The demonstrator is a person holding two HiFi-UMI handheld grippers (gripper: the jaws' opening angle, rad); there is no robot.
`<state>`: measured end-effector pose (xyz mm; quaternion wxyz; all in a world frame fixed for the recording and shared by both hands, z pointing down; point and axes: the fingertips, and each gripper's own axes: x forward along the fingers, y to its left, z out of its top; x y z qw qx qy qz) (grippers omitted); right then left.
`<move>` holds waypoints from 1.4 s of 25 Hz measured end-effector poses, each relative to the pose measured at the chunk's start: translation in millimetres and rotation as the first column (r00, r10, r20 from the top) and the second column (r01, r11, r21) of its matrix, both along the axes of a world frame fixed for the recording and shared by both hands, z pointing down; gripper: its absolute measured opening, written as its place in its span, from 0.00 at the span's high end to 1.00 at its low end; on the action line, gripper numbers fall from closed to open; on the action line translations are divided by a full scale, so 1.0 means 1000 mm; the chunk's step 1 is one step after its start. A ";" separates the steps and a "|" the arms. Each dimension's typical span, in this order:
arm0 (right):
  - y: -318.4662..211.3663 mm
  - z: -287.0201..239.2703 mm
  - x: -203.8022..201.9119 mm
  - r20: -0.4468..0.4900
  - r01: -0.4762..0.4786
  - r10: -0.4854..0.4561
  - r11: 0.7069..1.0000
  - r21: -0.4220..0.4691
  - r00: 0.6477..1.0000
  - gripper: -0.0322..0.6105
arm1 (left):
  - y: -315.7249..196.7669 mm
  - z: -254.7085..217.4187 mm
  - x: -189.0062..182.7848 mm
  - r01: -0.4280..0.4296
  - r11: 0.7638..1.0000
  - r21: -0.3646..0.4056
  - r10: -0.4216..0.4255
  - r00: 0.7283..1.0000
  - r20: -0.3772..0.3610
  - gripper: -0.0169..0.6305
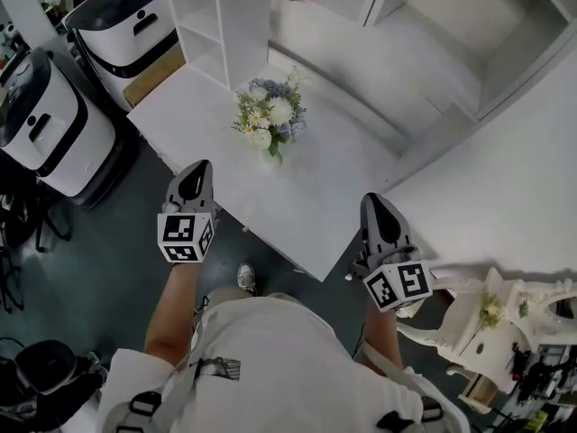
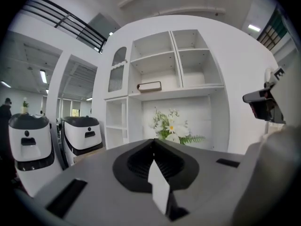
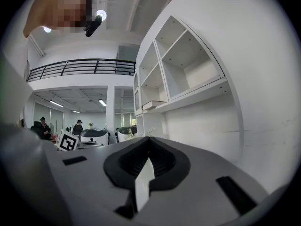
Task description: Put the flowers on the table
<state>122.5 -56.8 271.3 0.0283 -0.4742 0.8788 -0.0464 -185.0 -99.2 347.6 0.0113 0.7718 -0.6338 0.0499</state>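
Observation:
A bouquet of white and pale blue flowers point(image 1: 270, 117) stands upright on the white table point(image 1: 315, 206). In the left gripper view the flowers point(image 2: 170, 125) show beyond the jaws, in front of the white shelf unit point(image 2: 169, 79). My left gripper point(image 1: 191, 183) hangs at the table's near left edge, well short of the flowers, shut with nothing between its jaws. My right gripper point(image 1: 379, 213) hovers off the table's near right edge, also shut and empty. From the right gripper view the flowers point(image 3: 149, 132) appear tiny and far, and the left gripper's marker cube point(image 3: 67, 141) shows at left.
Two white-and-black robot bases point(image 1: 54, 124) stand left of the table. The white shelf unit point(image 1: 225, 16) rises at the table's far side. A white ornate stand point(image 1: 491, 318) is at the lower right. People stand far off in the right gripper view.

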 end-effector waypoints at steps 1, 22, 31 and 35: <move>-0.002 -0.002 0.000 0.001 -0.003 0.003 1.000 0.005 1.000 0.93 | 0.003 -0.010 -0.002 0.000 1.000 0.014 0.000 1.000 0.002 0.95; -0.013 -0.026 0.018 -0.007 -0.114 0.114 0.992 0.052 0.993 0.93 | 0.068 -0.127 -0.071 0.098 0.968 0.229 -0.081 0.993 -0.083 0.95; -0.013 -0.025 0.018 -0.026 -0.152 0.154 0.987 0.050 0.988 0.93 | 0.064 -0.113 -0.074 0.081 0.975 0.206 -0.065 0.994 -0.086 0.95; -0.016 -0.025 0.013 -0.031 -0.154 0.156 0.986 0.060 0.987 0.93 | 0.056 -0.115 -0.074 0.066 0.975 0.211 -0.050 0.995 -0.081 0.95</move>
